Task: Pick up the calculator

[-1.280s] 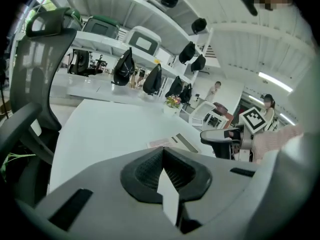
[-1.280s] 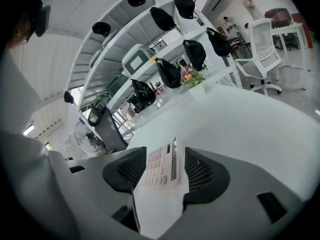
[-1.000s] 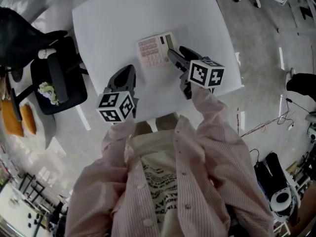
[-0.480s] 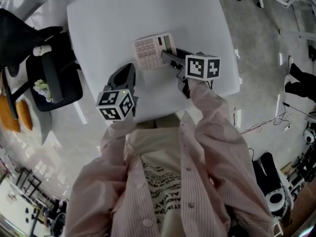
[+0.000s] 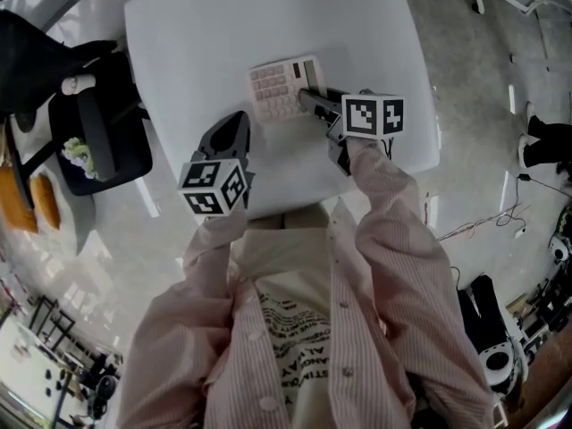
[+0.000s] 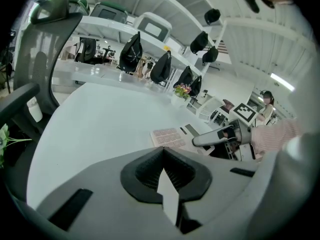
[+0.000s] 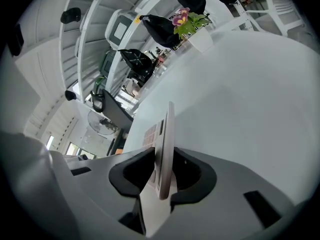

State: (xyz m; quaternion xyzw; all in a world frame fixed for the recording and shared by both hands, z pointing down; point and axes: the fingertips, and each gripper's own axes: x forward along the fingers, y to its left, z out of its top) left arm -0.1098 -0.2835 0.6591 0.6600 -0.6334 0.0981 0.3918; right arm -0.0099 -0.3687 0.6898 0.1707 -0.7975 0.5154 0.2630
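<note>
The pale calculator [image 5: 279, 89] with pinkish keys lies on the white table [image 5: 214, 25]. My right gripper [image 5: 311, 98] reaches its right end, by the display. In the right gripper view the calculator [image 7: 165, 134] stands edge-on between the jaws of the right gripper [image 7: 163, 156]; they have just been closing and now pinch it. My left gripper [image 5: 236, 125] hovers over the table's near edge, left of the calculator and apart from it, shut with nothing in it. From the left gripper [image 6: 163, 153] view, the calculator [image 6: 169, 137] lies ahead with the right gripper [image 6: 216, 136] over it.
A black office chair [image 5: 98, 141] stands against the table's left side. A potted plant with pink flowers [image 7: 187, 21] sits at the table's far edge. Cables [image 5: 474, 226] run across the floor on the right. The table's right edge is close beside the right gripper.
The right gripper has slid a little further onto the calculator's right end and its jaws have narrowed onto it. The left gripper has stayed in place.
</note>
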